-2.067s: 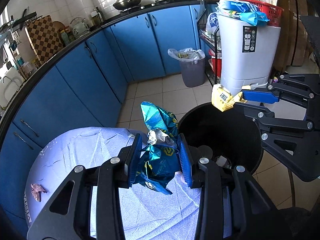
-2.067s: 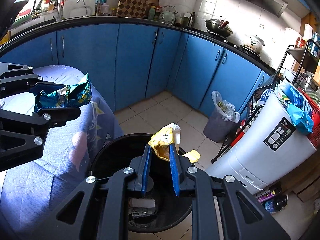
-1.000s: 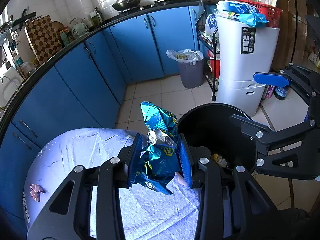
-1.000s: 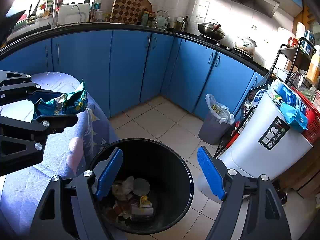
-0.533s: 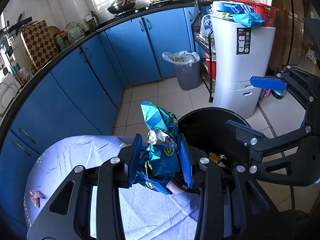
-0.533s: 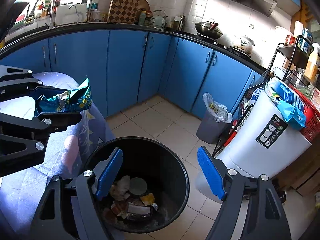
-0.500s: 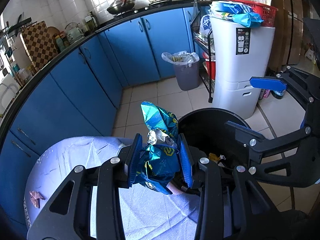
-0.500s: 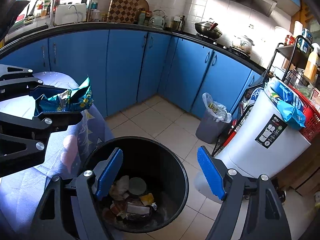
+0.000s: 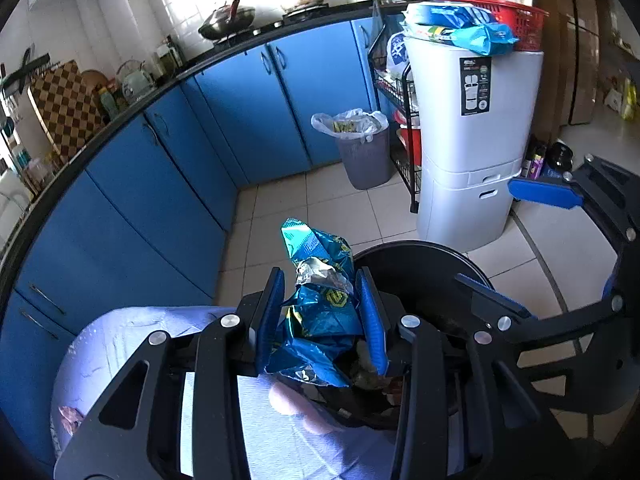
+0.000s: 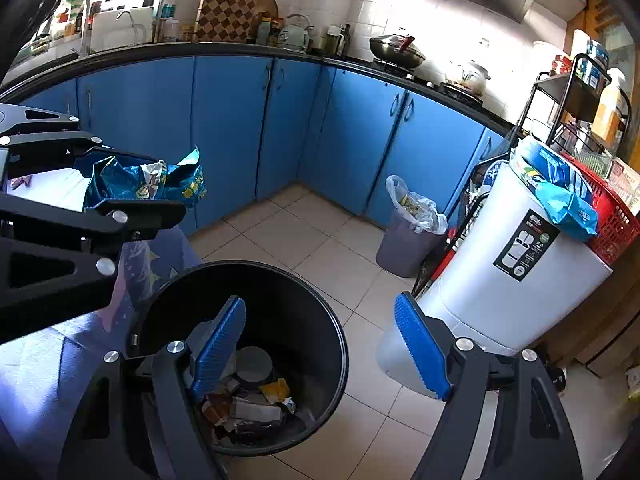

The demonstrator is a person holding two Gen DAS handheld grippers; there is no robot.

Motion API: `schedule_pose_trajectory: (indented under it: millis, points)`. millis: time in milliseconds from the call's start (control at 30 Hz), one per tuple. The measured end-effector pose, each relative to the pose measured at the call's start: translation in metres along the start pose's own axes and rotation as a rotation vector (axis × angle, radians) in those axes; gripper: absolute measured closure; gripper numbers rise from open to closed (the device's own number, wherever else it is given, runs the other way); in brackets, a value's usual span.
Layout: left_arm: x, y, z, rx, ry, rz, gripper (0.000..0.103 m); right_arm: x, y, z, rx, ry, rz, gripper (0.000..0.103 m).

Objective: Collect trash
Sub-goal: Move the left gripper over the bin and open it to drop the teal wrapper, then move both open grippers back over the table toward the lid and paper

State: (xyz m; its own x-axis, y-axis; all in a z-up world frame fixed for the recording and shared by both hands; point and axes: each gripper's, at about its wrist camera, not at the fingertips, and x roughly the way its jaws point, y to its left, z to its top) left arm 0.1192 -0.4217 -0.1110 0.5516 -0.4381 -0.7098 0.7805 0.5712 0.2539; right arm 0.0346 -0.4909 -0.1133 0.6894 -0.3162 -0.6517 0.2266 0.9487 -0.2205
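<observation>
A crumpled blue snack bag (image 9: 320, 312) sits between the blue pads of my left gripper (image 9: 320, 276), which hangs over the near rim of the black trash bin (image 9: 432, 248). Its jaws are opening, but the pads still touch the bag's sides. In the right wrist view the same bag (image 10: 144, 184) shows at the left in the left gripper (image 10: 168, 184), above the table's edge. My right gripper (image 10: 320, 304) stands wide open over the bin (image 10: 340, 340) with nothing in it. Wrappers and a yellow scrap (image 10: 276, 390) lie at the bin's bottom.
A table with a pale purple cloth (image 9: 132, 344) lies under my left gripper, with a pink scrap (image 9: 68, 416) at its left edge. A grey lined waste basket (image 9: 364, 152) and a white appliance (image 9: 472, 140) stand on the tiled floor beyond. Blue cabinets line the back.
My right gripper opened and the yellow wrapper it held dropped into the bin. My left gripper carried the blue bag rightward over the bin's rim, and its jaws have widened a little.
</observation>
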Motion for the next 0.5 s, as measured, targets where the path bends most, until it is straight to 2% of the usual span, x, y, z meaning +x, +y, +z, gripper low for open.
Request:
schedule_pose_trajectory:
  millis: [33,67,100,133,500]
  points:
    - [0.0023,0.0002,0.0009,-0.009,0.009,-0.003,0.04,0.0007,-0.0013,-0.0004,0.003,0.002,0.001,0.028]
    - [0.0031,0.0002,0.0012,-0.017,0.01,-0.002,0.03,0.0017,-0.0027,-0.0012,0.006,0.004,0.002,0.028]
    - [0.0021,0.0003,0.001,-0.021,0.002,0.004,0.015,0.0023,-0.0034,-0.0017,0.007,0.004,0.001,0.028]
    - [0.0007,0.0003,0.0006,-0.024,-0.011,0.013,0.01,0.003,-0.0046,-0.002,0.007,0.005,-0.001,0.028]
    - [0.003,0.0011,-0.0056,-0.002,0.013,0.025,0.01,0.0069,-0.0073,-0.0037,0.012,0.012,-0.001,0.028]
